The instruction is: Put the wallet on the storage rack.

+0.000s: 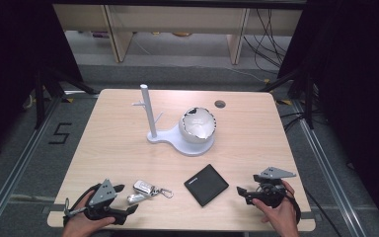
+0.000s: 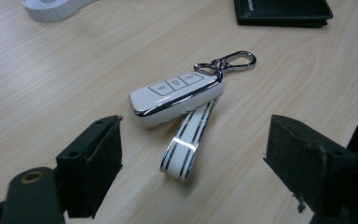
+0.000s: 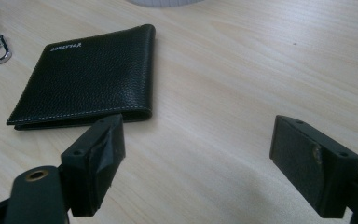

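A white car key fob (image 1: 144, 187) with a striped white strap (image 2: 185, 143) and a silver carabiner (image 2: 229, 62) lies near the table's front left. My left gripper (image 1: 127, 199) stands open just in front of it, and in the left gripper view the fob (image 2: 177, 95) lies a little beyond the gap of that gripper (image 2: 196, 163). A black leather wallet (image 1: 206, 184) lies flat at front centre. My right gripper (image 1: 246, 183) is open to the right of it. In the right gripper view the wallet (image 3: 88, 74) lies ahead and left of this gripper (image 3: 198, 158), whose jaws hold nothing.
A white stand (image 1: 149, 112) with an upright pegged post and a white broken-egg-shaped bowl (image 1: 198, 125) on its base sits mid-table. A round cable hole (image 1: 220, 103) is at the back. Bare wood (image 1: 108, 143) surrounds the items. The table's front edge lies close under both hands.
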